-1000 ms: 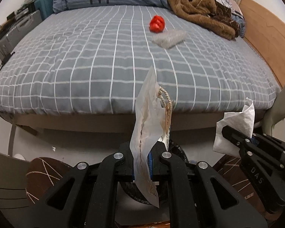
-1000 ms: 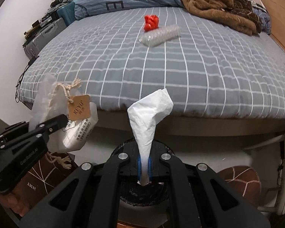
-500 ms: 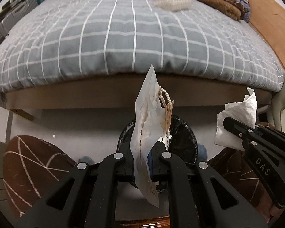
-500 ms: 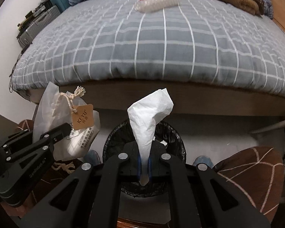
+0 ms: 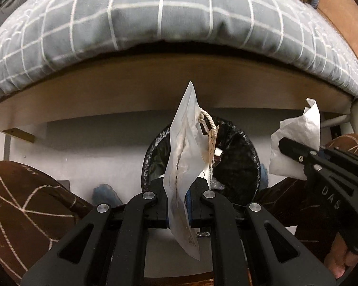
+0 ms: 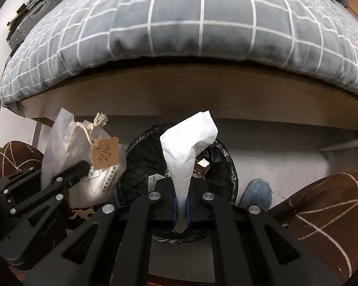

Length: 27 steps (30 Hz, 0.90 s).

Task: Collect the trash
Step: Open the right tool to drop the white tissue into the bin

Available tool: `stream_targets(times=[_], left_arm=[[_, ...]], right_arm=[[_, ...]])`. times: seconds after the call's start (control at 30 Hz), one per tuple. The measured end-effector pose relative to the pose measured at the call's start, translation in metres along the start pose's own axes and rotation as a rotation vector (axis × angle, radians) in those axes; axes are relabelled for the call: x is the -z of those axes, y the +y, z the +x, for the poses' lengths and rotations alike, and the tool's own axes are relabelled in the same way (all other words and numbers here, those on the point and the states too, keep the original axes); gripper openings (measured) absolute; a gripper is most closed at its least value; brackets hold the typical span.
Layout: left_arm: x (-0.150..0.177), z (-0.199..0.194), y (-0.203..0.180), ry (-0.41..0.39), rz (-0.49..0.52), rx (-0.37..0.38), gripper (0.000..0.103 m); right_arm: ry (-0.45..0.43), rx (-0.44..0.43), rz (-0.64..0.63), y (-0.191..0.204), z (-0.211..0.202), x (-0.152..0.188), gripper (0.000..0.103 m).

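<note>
Bedroom floor at the foot of a bed (image 5: 160,23); grey checked cover bulging over the wooden bed frame (image 5: 155,81), pale floor beneath.

Black-lined trash bin (image 5: 238,157) standing on the floor just in front of the frame's lower edge, between two brown patterned knees.

Left gripper (image 5: 179,200): jaws pinched shut on a translucent plastic pouch (image 5: 181,166) with a twine loop and kraft tag, held upright over the near rim of the bin.

Right gripper (image 6: 181,205): jaws clamped fully on a crumpled white tissue (image 6: 188,143), also above the bin mouth.

Progress, as judged: both pieces picked up and carried to the bin, neither dropped yet. Some scraps already visible inside the liner. More trash elsewhere: cannot tell from here.

Room to move: bed frame overhanging close behind the bin, knees flanking both sides, the two grippers close beside each other. Clear path only straight down into the opening. Pouch tall and floppy; likely to catch on the rim or tag string if released off-centre.
</note>
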<state>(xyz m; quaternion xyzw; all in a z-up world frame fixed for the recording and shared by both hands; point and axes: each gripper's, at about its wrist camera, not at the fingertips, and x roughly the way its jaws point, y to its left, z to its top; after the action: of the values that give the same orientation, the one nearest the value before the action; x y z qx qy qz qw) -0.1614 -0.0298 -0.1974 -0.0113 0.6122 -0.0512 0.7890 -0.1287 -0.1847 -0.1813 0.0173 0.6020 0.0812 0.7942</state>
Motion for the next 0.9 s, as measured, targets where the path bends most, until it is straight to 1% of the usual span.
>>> stream_targets(times=[0.17,0.23,0.4,0.47,0.53,0.63,0.77,0.8,0.9], left_arm=[[0.0,0.017,0.005,0.03,-0.001,-0.006,0.008],[-0.001,0.022,0.006,0.043,-0.007,-0.007,0.008],[-0.004,0.022,0.006,0.041,-0.009,-0.002,0.008],[-0.004,0.022,0.006,0.041,-0.011,-0.001,0.008],[-0.004,0.02,0.006,0.039,-0.014,-0.001,0.008],[-0.004,0.017,0.006,0.035,-0.011,-0.002,0.008],[-0.003,0.019,0.001,0.035,-0.003,-0.001,0.008],[-0.002,0.019,-0.001,0.038,0.0,0.0,0.008],[-0.002,0.02,-0.009,0.042,0.014,0.005,0.008]], right_arm=[[0.03,0.015,-0.005,0.002,0.014,0.0,0.004],[0.035,0.015,-0.009,0.005,0.019,-0.001,0.006],[0.033,0.018,-0.002,0.006,0.021,0.0,0.008],[0.027,0.016,0.001,-0.001,0.017,0.003,0.017],[0.014,0.025,-0.001,0.0,0.015,0.002,0.032],[-0.003,0.041,-0.008,0.0,0.008,0.005,0.046],[-0.016,0.062,0.012,-0.013,0.0,0.009,0.059],[-0.023,0.069,0.022,-0.018,-0.002,0.012,0.065],[-0.04,0.084,0.047,-0.028,-0.008,0.017,0.073]])
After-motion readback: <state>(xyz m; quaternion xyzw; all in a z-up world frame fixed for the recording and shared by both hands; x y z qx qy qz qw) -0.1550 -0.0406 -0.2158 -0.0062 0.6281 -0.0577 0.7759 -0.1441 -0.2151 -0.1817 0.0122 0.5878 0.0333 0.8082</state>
